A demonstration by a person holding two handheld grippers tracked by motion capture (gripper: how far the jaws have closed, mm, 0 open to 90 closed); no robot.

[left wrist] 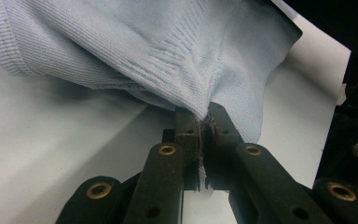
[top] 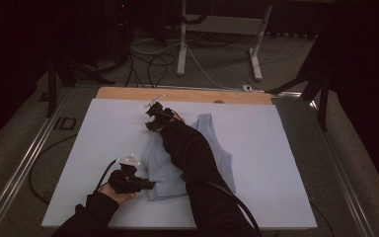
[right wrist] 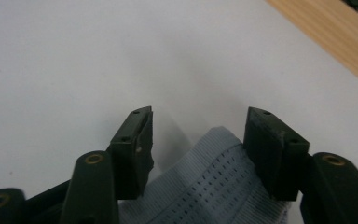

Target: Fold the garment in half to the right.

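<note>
We see the left gripper [left wrist: 204, 122] clamped on the pale blue knit top's [top: 212, 148] near-left edge; the right gripper [right wrist: 198, 126], jaws apart, straddles its far strap. Our right sleeve [top: 190, 148] covers the middle. No writing is legible.

From above, a pale blue knit top [top: 212, 148] lies on the white table [top: 276, 163], the left gripper [top: 145, 185] at its near left edge and the right gripper [top: 153, 117], on a dark-sleeved arm [top: 190, 153] crossing the garment, at its far left corner.
</note>
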